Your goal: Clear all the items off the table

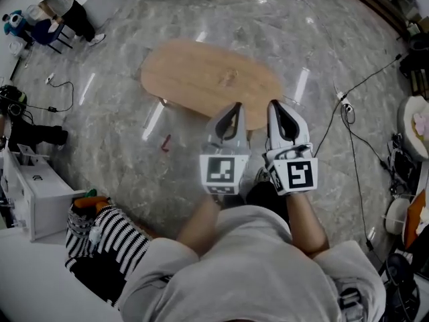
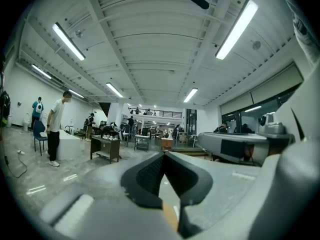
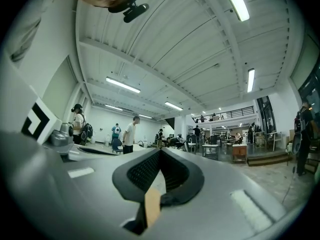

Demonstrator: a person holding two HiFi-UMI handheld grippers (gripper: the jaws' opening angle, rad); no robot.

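Lying left-to-right, oval table [image 1: 194, 72] (slightly diagonal), left gripper [image 1: 235, 107], right gripper [image 1: 274, 104], both closed.

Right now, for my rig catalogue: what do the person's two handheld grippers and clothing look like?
The left gripper and right gripper are pale grey tapered shells with black ribbed pads inside. Each carries a white cube with black square markers. No cables show. The person wears a light grey top.

Table [image 1: 201, 72] beyond left gripper [image 1: 233, 113], right gripper [image 1: 277, 111]
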